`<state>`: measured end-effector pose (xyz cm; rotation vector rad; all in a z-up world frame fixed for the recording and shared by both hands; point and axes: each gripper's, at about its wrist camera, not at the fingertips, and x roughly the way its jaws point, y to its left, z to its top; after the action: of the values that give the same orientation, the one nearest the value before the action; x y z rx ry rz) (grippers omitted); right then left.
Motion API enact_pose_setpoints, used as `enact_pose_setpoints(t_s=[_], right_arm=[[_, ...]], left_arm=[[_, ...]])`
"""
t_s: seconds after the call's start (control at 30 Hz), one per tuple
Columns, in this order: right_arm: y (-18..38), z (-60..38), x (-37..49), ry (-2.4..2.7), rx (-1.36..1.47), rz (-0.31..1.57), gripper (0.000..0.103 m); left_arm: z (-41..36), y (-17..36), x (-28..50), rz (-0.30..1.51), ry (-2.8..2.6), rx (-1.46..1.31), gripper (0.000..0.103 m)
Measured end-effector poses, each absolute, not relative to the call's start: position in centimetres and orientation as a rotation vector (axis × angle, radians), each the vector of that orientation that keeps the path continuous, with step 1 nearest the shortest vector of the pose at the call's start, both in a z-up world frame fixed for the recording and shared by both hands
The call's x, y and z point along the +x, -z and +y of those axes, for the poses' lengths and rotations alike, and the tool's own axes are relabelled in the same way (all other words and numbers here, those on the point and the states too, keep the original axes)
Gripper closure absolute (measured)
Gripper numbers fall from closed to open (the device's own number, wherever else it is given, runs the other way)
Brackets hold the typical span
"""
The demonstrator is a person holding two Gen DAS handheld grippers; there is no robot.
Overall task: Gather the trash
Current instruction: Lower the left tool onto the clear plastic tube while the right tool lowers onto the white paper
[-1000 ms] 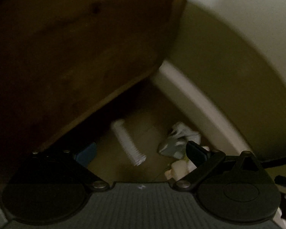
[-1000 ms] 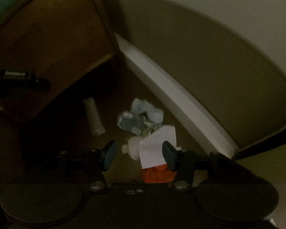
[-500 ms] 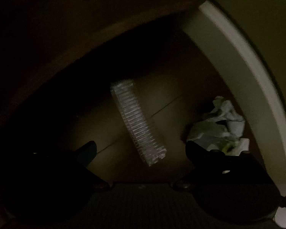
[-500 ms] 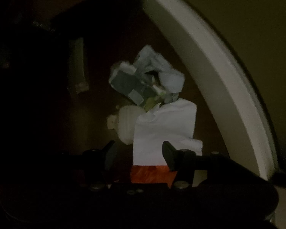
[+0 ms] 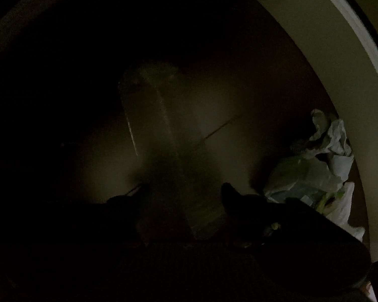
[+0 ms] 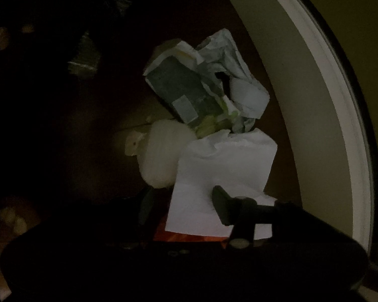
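The scene is very dark. A clear ribbed plastic tube (image 5: 158, 136) lies on the wooden floor, its near end between the fingers of my left gripper (image 5: 182, 193). The jaws are closing on it, with a thin gap still showing at the right finger. My right gripper (image 6: 184, 206) hangs over a flat white paper sheet (image 6: 221, 166); its jaws are closing slightly and stand apart from the paper's edges. An orange scrap (image 6: 189, 237) peeks out under the sheet. A crumpled teal and green wrapper (image 6: 201, 88) and a pale round lump (image 6: 161, 156) lie just beyond.
A white baseboard (image 6: 327, 100) and the wall above it curve along the right side. The same crumpled wrapper (image 5: 315, 171) sits right of the left gripper, against the baseboard (image 5: 340, 50). The left of both views is lost in deep shadow.
Both grippers have dropped close to the floor, so the trash looms larger and the views are darker. The left jaws have narrowed around the plastic tube.
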<state>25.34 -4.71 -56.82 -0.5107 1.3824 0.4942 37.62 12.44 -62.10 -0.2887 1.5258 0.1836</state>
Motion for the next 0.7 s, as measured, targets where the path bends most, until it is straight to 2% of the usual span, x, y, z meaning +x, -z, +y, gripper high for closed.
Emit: enact_pose_setpoints(t_s=[0.03, 0.1, 0.17, 0.2, 0.23, 0.33, 0.7], right_arm=[[56.8, -4.7, 25.4, -0.484, -0.512, 1.381, 0.056], [56.8, -4.6, 25.6, -0.468, -0.514, 1.383, 0.061], [56.7, -4.7, 25.7, -0.455, -0.52, 1.385, 0.068], [56.8, -4.6, 25.7, -0.451, -0.523, 1.385, 0.079], [56.8, -4.7, 25.8, -0.445, -0.528, 1.385, 0.093], [56.5, -5.1, 25.9, -0.421, -0.514, 1.382, 0.103], [49.3, -8.2, 25.7, -0.35, -0.325, 1.282, 0.103]], left_arm=[[12.4, 62.3, 37.6, 1.528, -0.18, -0.29, 0.066], [12.3, 62.4, 37.4, 1.534, -0.174, -0.301, 0.072], [12.3, 62.5, 37.1, 1.526, -0.169, -0.308, 0.083], [12.3, 62.5, 36.9, 1.525, -0.163, -0.315, 0.091], [12.3, 62.5, 36.8, 1.522, -0.161, -0.318, 0.093], [12.0, 62.2, 36.4, 1.509, -0.15, -0.308, 0.099], [11.2, 58.6, 33.8, 1.455, -0.099, -0.277, 0.102]])
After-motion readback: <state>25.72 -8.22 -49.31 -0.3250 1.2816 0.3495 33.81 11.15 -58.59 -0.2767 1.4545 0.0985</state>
